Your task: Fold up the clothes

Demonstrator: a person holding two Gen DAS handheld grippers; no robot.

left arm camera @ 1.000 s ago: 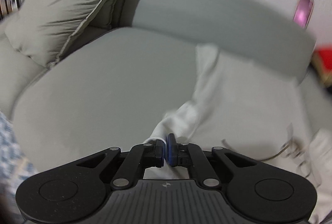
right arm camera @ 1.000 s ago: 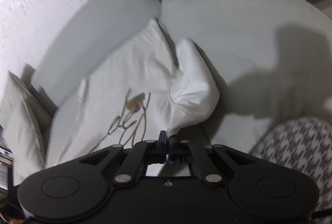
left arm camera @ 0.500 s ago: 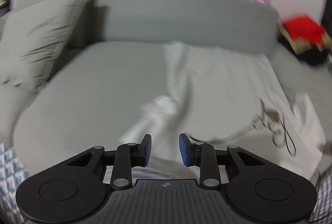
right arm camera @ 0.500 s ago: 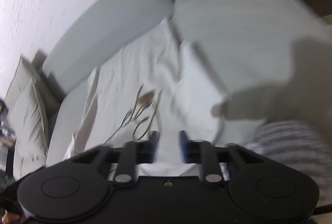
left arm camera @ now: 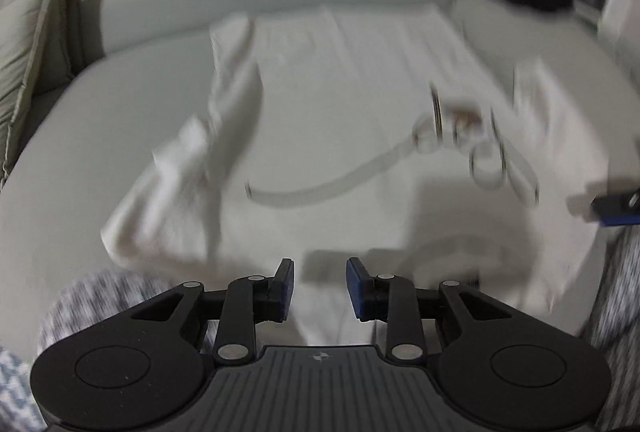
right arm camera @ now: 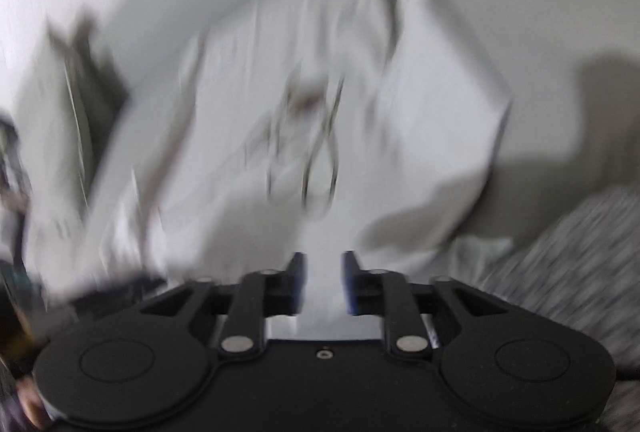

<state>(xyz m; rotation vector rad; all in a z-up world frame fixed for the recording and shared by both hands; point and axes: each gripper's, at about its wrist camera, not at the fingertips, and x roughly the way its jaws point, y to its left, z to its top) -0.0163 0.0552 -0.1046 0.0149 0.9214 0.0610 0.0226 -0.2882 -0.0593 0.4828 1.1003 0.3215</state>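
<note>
Both grippers are empty, left gripper spread and right gripper still opening, with the white shirt lying mid-frame on the grey sofa, so I'd pinch the bunched sleeve at centre-left right at its edge and lay it flat across before creasing.

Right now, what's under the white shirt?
The white shirt lies spread on the grey sofa seat, which shows around it on both sides. Whatever sits directly beneath the fabric is covered.
</note>
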